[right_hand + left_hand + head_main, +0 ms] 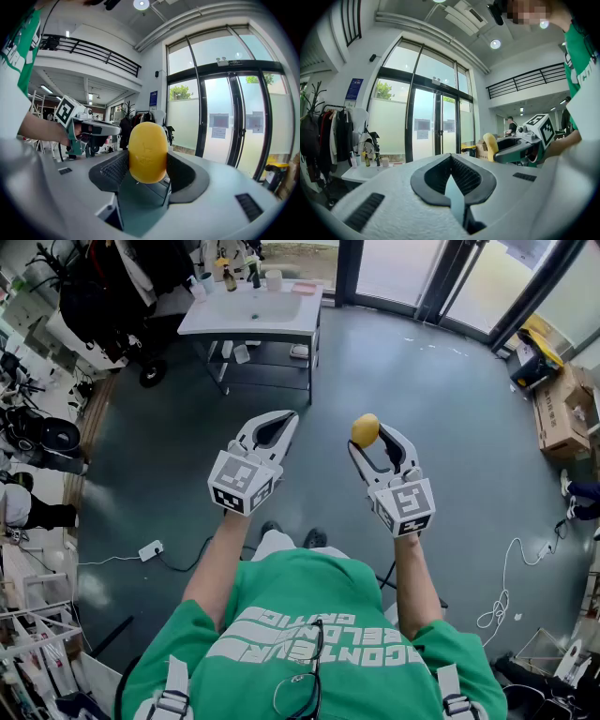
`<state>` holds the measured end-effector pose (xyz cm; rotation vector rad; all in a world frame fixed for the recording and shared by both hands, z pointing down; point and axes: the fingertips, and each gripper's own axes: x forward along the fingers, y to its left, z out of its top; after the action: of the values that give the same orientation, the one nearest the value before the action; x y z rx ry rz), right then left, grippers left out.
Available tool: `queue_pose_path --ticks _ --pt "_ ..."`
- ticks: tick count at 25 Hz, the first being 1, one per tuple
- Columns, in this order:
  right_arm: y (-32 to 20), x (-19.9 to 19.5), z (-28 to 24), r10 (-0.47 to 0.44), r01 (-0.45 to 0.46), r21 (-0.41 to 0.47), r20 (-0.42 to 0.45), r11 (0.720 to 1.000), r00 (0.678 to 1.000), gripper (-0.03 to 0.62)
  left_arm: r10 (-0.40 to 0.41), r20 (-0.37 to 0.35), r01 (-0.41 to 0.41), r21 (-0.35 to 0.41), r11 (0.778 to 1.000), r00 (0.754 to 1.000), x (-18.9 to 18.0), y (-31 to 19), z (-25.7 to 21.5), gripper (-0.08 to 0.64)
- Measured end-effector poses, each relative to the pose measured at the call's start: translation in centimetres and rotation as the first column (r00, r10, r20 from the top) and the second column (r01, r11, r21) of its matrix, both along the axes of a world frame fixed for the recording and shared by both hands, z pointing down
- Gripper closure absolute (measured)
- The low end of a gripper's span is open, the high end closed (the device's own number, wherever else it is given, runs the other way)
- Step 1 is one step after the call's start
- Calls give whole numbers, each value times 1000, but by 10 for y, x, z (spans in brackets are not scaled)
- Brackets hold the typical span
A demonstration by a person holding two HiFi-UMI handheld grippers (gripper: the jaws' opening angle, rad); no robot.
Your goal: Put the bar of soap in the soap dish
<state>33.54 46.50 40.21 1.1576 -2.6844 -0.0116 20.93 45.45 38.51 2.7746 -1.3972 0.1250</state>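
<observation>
Grey floor (pixel 441 399), glass doors (pixel 234 126) beyond. Right gripper (pixel 148 169) pinching yellow bar of soap (pixel 147 147) upright between pads, in mid-air. Left gripper (pixel 281 420) alongside, apart from it, jaws pressed together, nothing between. Green shirt (pixel 309 615) below both. White sink table (pixel 291 326) well ahead, bottles (pixel 228 277) on top, far from soap.
</observation>
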Motion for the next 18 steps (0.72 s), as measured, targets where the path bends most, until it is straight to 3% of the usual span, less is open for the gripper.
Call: queue_pose_path --ticks 18 --pt "3 -11 10 -4 5 -32 15 999 1000 347 -10 -5 10 -23 1000 1000 -10 6 11 551"
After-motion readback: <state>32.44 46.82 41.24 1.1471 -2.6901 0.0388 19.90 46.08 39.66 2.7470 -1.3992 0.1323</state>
